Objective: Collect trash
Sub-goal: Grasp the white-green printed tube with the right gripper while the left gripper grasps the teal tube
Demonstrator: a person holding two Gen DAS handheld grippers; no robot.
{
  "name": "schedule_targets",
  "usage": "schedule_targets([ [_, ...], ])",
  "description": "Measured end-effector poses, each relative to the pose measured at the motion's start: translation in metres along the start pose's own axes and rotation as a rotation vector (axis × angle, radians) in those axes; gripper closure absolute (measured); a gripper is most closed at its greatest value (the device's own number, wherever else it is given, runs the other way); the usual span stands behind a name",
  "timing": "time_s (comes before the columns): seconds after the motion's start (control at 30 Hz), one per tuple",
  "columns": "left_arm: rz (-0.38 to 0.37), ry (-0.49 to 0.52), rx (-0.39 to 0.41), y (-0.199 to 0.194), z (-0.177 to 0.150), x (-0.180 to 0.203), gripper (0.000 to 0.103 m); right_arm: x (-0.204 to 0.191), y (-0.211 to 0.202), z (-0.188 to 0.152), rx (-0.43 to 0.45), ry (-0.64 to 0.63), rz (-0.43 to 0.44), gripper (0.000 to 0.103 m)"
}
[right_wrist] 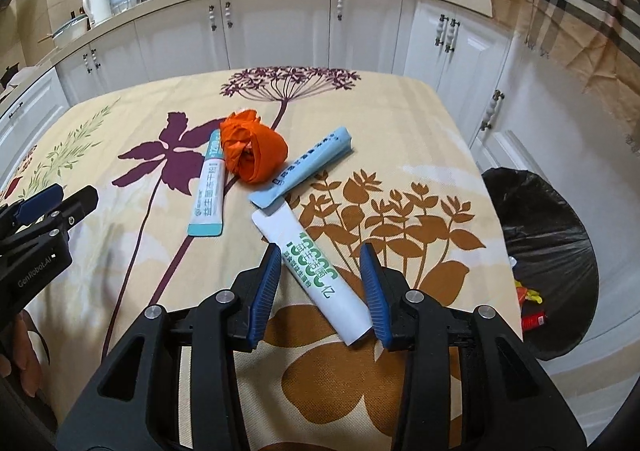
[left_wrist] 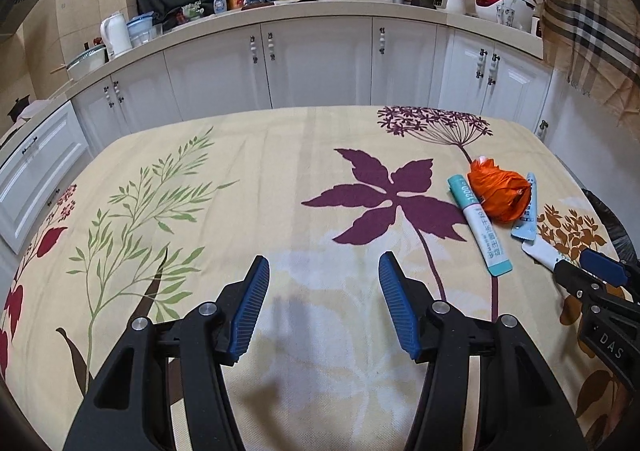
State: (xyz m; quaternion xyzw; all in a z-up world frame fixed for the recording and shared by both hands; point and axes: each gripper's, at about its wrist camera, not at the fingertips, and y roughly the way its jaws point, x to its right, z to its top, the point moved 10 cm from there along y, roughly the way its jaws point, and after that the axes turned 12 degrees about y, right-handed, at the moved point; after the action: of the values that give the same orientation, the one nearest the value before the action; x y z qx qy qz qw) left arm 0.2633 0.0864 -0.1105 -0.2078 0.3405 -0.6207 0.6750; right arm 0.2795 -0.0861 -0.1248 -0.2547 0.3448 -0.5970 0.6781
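A: Trash sits in a cluster on the desk's floral cloth (right_wrist: 120,283): white sachet (right_wrist: 320,271), light blue sachet (right_wrist: 308,167), teal-ended sachet (right_wrist: 208,191), crumpled orange wrapper (right_wrist: 254,151).

B: Layout?

A: In the right wrist view, orange wrapper at centre. Teal-ended sachet touches it at 9 o'clock, light blue one runs from 3 to 5 o'clock, white one lies just beyond the blue one's near end at 6.

B: Right gripper (right_wrist: 320,289)?

A: Partly spread, straddling the white sachet. Its near end is against the right pad; left pad is clear of it. Not clamped.

B: Left gripper (left_wrist: 324,305)?

A: Jaws apart, holding nothing, bare cloth below. Cluster at its 2 o'clock.

B: Bin?

A: Black-lined bin (right_wrist: 552,251) off the desk edge, 3 o'clock of the right gripper. Scraps inside.
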Motion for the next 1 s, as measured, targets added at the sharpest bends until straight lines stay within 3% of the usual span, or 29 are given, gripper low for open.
schedule_targets([
  [0.27,-0.008,0.006,-0.006,0.001,0.001,0.003,0.046,0.0,0.004,-0.005,-0.027,-0.026,-0.004,0.064],
  [0.4,-0.014,0.017,-0.01,0.002,0.001,0.007,0.045,-0.005,0.002,-0.008,-0.032,-0.057,0.007,0.086],
  [0.67,-0.022,0.034,-0.007,0.002,0.006,0.017,0.045,-0.007,-0.007,-0.014,-0.032,-0.076,0.027,0.089],
  [1.0,-0.076,0.058,-0.006,0.01,0.022,0.048,0.045,0.022,-0.023,0.009,0.053,0.002,0.004,0.089],
])
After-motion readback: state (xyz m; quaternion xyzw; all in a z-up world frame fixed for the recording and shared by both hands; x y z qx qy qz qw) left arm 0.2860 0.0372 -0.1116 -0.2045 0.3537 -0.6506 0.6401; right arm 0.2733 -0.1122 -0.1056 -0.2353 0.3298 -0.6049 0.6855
